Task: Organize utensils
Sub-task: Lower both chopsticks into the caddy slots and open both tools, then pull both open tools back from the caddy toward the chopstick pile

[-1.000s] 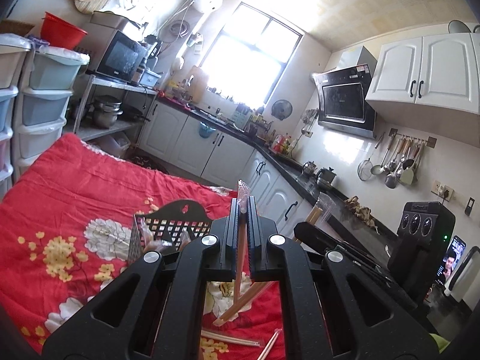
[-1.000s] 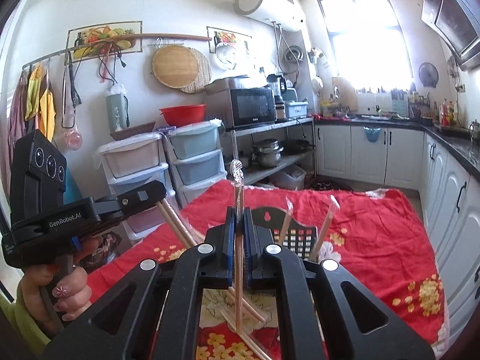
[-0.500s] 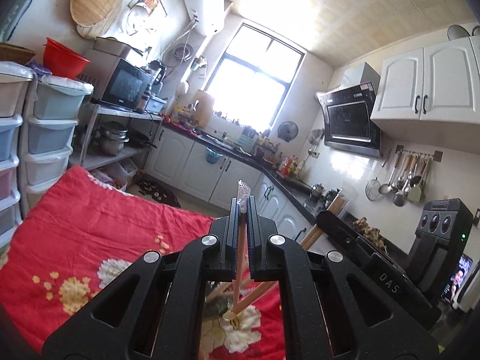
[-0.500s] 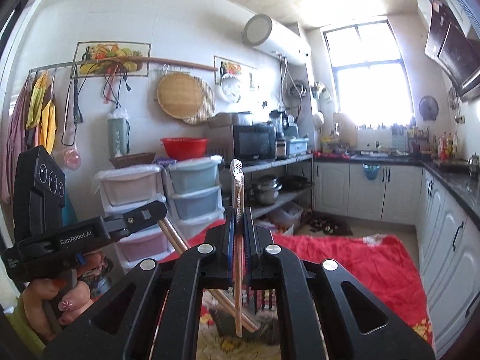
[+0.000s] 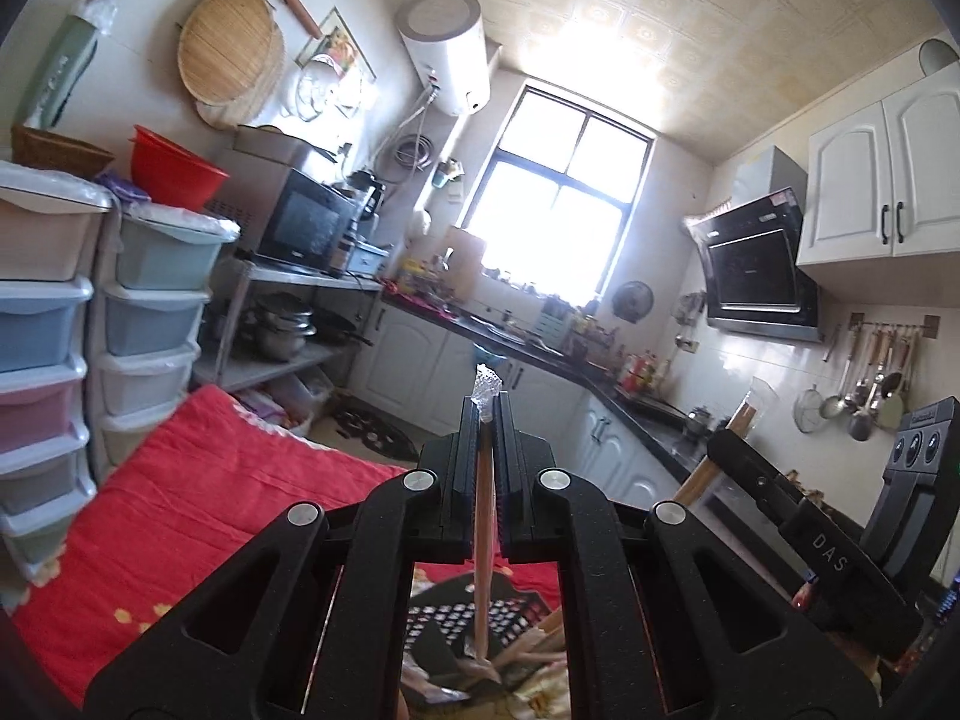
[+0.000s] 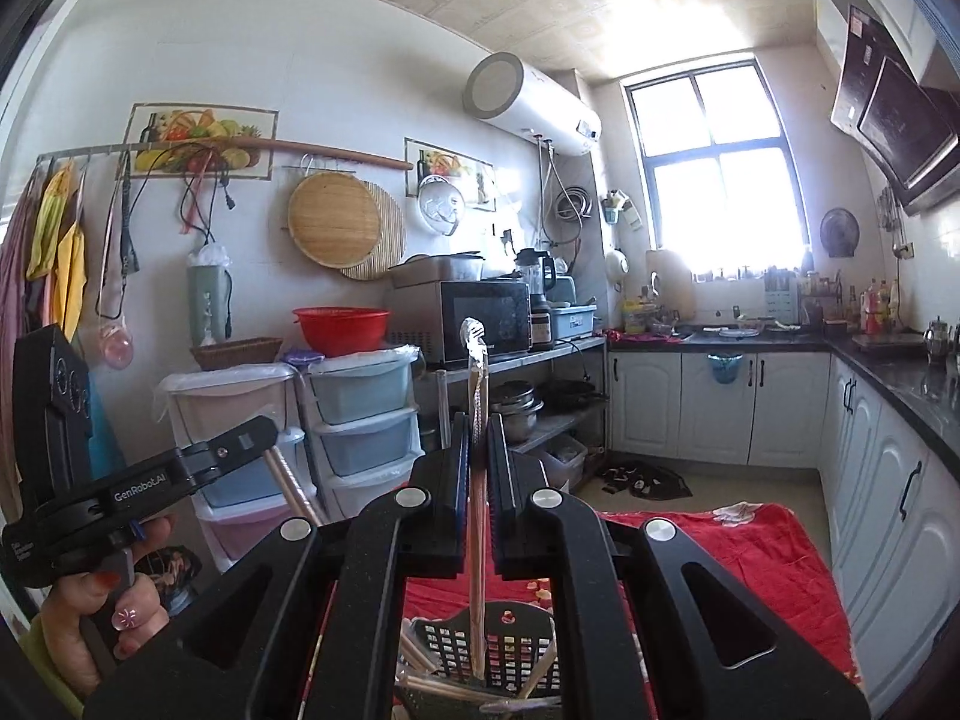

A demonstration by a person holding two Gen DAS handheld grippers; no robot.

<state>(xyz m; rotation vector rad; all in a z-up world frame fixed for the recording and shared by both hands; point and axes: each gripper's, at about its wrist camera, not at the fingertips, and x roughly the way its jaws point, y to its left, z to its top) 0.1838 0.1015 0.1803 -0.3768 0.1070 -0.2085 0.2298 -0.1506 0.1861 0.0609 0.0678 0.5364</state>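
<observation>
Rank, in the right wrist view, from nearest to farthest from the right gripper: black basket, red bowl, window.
1. Black basket: just below the right gripper.
2. Red bowl: left, on the drawers.
3. Window: far wall, upper right.

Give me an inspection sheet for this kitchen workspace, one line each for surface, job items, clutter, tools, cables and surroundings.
Surface: red floral cloth.
Job items: black slotted basket holding wrapped chopsticks; one wrapped chopstick pair upright in the left tool, another wrapped pair upright in the right tool.
Clutter: nothing seen on the bare cloth.
Tools: left tool shut on its pair; right tool shut on its pair, both above the basket.
Cables: dark cords hanging on the wall rail.
Surroundings: stacked drawers, microwave, red bowl, window.
</observation>
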